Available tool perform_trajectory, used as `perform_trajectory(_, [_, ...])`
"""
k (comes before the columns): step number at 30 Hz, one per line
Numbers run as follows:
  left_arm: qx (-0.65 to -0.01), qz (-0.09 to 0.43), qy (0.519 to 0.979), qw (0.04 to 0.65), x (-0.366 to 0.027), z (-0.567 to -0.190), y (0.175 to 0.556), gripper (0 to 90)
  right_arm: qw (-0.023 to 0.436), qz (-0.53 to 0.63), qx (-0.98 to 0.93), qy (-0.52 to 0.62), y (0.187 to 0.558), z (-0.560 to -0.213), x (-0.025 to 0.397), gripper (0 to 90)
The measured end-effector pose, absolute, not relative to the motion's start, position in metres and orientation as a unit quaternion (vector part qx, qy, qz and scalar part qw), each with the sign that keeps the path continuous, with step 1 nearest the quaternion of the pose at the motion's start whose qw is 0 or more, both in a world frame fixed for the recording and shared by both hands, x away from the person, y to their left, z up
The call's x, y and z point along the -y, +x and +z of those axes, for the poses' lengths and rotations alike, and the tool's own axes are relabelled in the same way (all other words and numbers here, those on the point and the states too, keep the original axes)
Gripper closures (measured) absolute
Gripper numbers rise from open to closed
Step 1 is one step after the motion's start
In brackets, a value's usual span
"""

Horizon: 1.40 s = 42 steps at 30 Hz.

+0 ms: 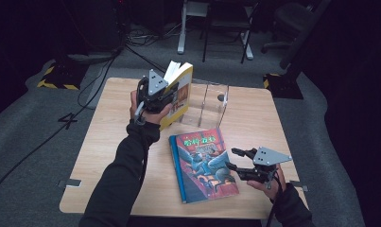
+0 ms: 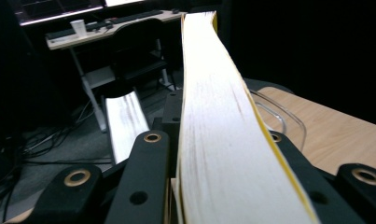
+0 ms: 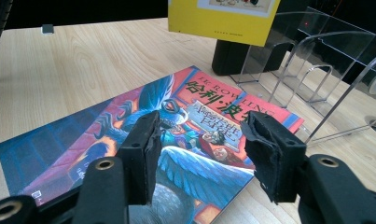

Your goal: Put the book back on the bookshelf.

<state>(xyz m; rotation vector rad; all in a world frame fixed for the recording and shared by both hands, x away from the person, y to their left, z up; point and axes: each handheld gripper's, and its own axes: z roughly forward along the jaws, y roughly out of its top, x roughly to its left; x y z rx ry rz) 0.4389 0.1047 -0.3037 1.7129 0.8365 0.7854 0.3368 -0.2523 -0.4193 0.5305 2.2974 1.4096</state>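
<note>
Yellow book (image 1: 179,97) held upright above the table's (image 1: 103,142) far-centre area, clamped by the left gripper (image 1: 167,98), whose jaws are closed on it from the book's 9 o'clock side in the high view. Page block faces up and fans slightly at the top. In the left gripper view the white page edge (image 2: 213,116) runs straight away from the camera between the two black jaws, one jaw pressed to each cover; yellow cover edge visible along the right side of the pages.

Clear acrylic book stand (image 1: 209,101) sits just beside the yellow book, at its 3 o'clock in the high view; the book's lower corner is near the stand's left end (cannot tell whether they touch). In the right gripper view the stand's transparent dividers (image 3: 316,70) stand upright, with the yellow cover (image 3: 223,16) hanging at 12 o'clock above the table.

Illustrated book (image 1: 202,163) lies flat, cover up, on the table's near-centre, blue spine toward 9 o'clock. It is apart from the stand.

Right gripper (image 1: 236,159) hovers at the illustrated book's 3 o'clock edge, low over the table. Jaws stand apart, holding nothing: in the right gripper view the cover (image 3: 195,121) shows through the gap between the padded fingers (image 3: 143,149).
</note>
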Motion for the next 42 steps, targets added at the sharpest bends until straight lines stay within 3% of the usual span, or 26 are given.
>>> perform_trajectory(17, [-0.363,0.353,0.687,0.522,-0.114,-0.280,0.426,75.0,0.186,0.497,-0.827,0.187,0.337,-0.424,0.247,46.5])
perform_trajectory(42, [-0.398,0.355,0.664,0.524,-0.080,-0.318,0.479,74.9,0.176,0.488,-0.836,0.176,0.338,-0.429,0.242,46.6])
